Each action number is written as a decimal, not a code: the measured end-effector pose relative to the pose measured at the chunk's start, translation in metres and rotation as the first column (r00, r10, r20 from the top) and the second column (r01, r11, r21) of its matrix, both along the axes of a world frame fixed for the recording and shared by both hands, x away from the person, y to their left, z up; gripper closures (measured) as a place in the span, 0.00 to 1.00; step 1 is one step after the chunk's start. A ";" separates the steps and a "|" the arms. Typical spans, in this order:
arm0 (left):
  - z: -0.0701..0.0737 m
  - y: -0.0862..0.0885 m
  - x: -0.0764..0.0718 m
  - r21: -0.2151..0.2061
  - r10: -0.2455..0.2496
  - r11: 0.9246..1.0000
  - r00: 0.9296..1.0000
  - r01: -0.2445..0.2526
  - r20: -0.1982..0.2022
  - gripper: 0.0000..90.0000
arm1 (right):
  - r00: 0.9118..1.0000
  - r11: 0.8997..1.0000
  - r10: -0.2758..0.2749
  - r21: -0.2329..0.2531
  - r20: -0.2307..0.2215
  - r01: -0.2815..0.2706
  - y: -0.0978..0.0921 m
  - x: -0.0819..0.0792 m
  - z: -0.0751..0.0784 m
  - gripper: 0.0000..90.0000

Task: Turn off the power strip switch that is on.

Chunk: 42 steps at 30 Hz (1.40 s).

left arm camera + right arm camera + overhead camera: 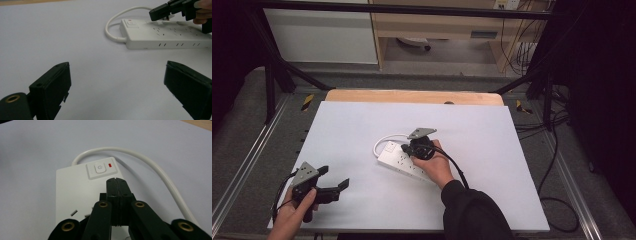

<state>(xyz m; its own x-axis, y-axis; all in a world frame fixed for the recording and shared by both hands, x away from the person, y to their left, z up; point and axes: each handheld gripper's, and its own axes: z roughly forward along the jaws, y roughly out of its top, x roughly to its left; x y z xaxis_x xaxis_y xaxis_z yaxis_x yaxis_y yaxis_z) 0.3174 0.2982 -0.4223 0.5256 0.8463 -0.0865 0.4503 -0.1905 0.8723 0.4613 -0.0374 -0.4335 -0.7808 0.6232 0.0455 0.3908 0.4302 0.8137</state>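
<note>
Two grippers were out: the right gripper [116, 182], fingers pressed together, hovered over the power strip [404, 161] near its switch [100, 168]. Left gripper [333, 183] waited near the worktop [362, 125] edge, fingers spread.

Overhead view; gripper views near power strip [75, 195]

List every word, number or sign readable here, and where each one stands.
Power symbol, a circle with a stroke: on the switch of the power strip.
No words, brands or numbers are readable; the red mark beside the switch bears no text.
</note>
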 end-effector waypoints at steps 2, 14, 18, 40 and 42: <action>0.000 0.000 0.000 0.001 -0.001 1.000 1.000 0.001 0.000 0.08 | 1.000 1.000 -0.003 0.002 -0.004 0.003 0.001 0.000 -0.001 1.00; 0.000 0.000 0.000 0.003 -0.002 1.000 1.000 0.002 0.002 0.08 | 1.000 1.000 0.001 -0.003 -0.010 -0.001 0.001 0.001 -0.001 1.00; 0.000 0.000 0.000 0.003 -0.003 1.000 1.000 0.003 0.001 0.08 | 1.000 1.000 -0.004 -0.007 -0.013 0.004 0.001 0.001 -0.001 1.00; 0.000 0.000 0.000 0.003 -0.002 1.000 1.000 0.001 0.005 0.08 | 0.999 0.999 -0.012 -0.052 -0.031 0.011 0.000 0.003 0.004 1.00; 0.000 0.000 0.000 0.003 -0.002 1.000 1.000 0.002 0.005 0.08 | 0.999 0.998 -0.013 -0.055 -0.033 0.011 -0.001 0.003 0.004 1.00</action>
<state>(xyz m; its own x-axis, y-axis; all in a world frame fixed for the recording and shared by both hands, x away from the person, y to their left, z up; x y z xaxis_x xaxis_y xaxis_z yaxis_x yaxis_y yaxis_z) 0.3173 0.2984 -0.4221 0.5276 0.8456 -0.0813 0.4455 -0.1939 0.8740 0.4644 -0.0379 -0.4294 -0.7716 0.6350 0.0373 0.4232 0.4687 0.7754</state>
